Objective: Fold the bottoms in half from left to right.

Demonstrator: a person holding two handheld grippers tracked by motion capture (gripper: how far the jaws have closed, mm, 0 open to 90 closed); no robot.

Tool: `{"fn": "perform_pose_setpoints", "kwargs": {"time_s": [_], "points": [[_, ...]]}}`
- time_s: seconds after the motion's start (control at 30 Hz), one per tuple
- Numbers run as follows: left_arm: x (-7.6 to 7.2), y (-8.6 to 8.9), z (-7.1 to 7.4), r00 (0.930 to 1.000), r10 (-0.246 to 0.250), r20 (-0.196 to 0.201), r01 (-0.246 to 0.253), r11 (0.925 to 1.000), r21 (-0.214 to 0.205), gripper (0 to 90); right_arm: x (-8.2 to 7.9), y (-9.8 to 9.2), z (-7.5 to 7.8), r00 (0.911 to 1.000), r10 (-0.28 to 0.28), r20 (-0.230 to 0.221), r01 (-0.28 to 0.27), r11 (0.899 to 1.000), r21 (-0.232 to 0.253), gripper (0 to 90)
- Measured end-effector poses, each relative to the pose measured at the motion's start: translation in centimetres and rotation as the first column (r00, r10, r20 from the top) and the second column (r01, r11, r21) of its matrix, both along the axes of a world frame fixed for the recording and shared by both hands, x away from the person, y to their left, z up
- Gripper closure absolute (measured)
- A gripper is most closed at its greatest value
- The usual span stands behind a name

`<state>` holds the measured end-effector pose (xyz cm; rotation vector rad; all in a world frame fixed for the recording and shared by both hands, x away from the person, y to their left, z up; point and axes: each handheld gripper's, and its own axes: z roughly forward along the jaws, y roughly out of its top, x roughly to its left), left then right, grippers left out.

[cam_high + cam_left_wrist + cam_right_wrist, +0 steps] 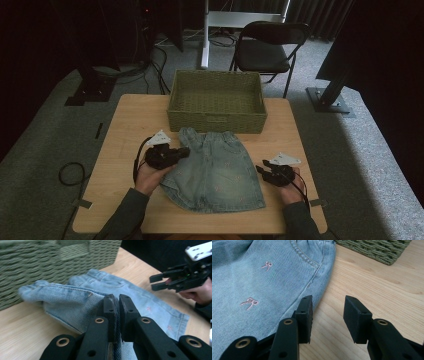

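Note:
A small light-blue denim skirt (215, 170) with pink bow embroidery lies on the wooden table (125, 125) in front of the basket. My left gripper (184, 152) is shut on the skirt's left edge (75, 302), and the pinched fabric is lifted and folded over between the jaws (117, 315). My right gripper (261, 170) hovers at the skirt's right side, open, with bare wood between its jaws (328, 320); its left jaw sits at the hem edge of the skirt (262, 277). The right gripper (160, 282) also appears far off in the left gripper view.
A woven green basket (216, 122) stands at the table's far edge, behind the skirt's waistband; its wall (50, 260) is close to the left gripper. A black folding chair (265, 50) and stand legs are on the carpet beyond the table.

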<state>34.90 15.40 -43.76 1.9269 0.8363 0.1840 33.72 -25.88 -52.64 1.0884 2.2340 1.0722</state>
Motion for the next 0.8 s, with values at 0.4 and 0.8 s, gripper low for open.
{"fn": "perform_pose_setpoints", "kwargs": {"time_s": [0.4,0.8], "points": [[0.5,-7.8,1.6,0.9863,-0.164,0.017,0.163,0.9851,0.055,85.6,0.0,0.1,0.0,1.0000,0.002,0.001,-0.002,1.000,-0.003,59.8],[1.7,-13.8,-0.2,0.9661,-0.254,-0.048,0.257,0.9611,0.100,83.8,-0.1,0.1,0.1,1.0000,-0.002,0.006,0.002,1.000,-0.019,59.9]]}}
